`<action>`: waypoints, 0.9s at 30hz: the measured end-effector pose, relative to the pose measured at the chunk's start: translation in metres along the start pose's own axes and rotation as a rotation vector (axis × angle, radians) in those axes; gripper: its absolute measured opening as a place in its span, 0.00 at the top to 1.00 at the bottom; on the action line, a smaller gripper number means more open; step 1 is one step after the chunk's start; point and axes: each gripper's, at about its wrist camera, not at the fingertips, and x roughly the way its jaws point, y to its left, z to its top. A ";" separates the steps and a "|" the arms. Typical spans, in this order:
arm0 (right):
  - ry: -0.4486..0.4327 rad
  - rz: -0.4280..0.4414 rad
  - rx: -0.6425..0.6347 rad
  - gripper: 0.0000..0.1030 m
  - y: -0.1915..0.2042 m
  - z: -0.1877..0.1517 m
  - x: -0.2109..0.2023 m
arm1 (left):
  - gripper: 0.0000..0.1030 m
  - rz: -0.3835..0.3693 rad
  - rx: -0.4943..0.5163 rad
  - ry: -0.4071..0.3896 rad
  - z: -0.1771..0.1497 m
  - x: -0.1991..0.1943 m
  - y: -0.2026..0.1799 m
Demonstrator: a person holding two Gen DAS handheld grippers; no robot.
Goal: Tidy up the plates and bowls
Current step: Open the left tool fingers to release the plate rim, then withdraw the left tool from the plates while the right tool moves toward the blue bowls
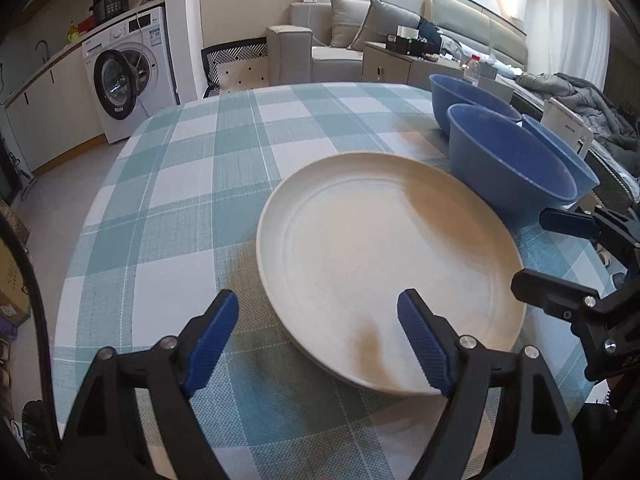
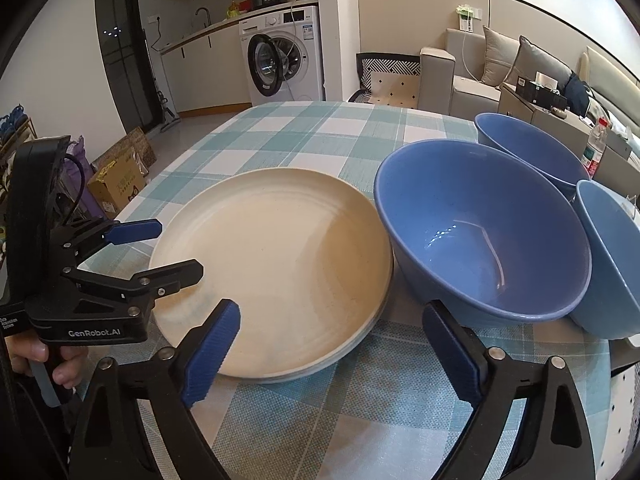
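Note:
A cream plate [image 1: 384, 256] lies on the checked tablecloth [image 1: 180, 184]; in the right wrist view [image 2: 280, 264] it tops a low stack of plates. Three blue bowls stand to its right: a near one [image 2: 480, 232], a far one [image 2: 528, 152] and one at the right edge [image 2: 612, 264]. The near bowl [image 1: 508, 164] touches the plate's rim. My left gripper [image 1: 320, 336] is open and empty at the plate's near left edge; it also shows in the right wrist view [image 2: 160, 248]. My right gripper [image 2: 332, 352] is open and empty, in front of the plate and near bowl.
The round table's edge [image 1: 100, 200] curves off to the left with floor beyond. A chair [image 2: 388, 76] stands at the far side. A washing machine [image 2: 284, 56], sofa [image 2: 480, 64] and cardboard box [image 2: 120, 180] stand farther off. A plastic bottle [image 2: 594, 148] stands beyond the bowls.

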 end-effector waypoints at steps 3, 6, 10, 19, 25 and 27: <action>-0.019 0.000 0.008 0.02 0.000 0.001 -0.006 | 0.20 -0.010 -0.001 -0.017 0.002 -0.005 0.000; -0.033 0.018 -0.001 0.02 0.002 0.002 -0.012 | 0.03 -0.020 -0.004 -0.035 0.004 -0.010 0.000; -0.056 0.031 -0.028 0.01 0.007 0.003 -0.021 | 0.00 -0.035 -0.005 -0.094 0.008 -0.023 -0.002; -0.114 0.052 -0.042 0.01 0.008 0.009 -0.045 | 0.00 -0.051 -0.007 -0.127 0.015 -0.034 -0.008; -0.154 0.049 -0.067 0.01 0.006 0.018 -0.064 | 0.00 -0.068 0.013 -0.150 0.024 -0.043 -0.019; -0.163 0.040 -0.074 0.01 0.004 0.021 -0.070 | 0.00 -0.081 0.006 -0.156 0.028 -0.044 -0.021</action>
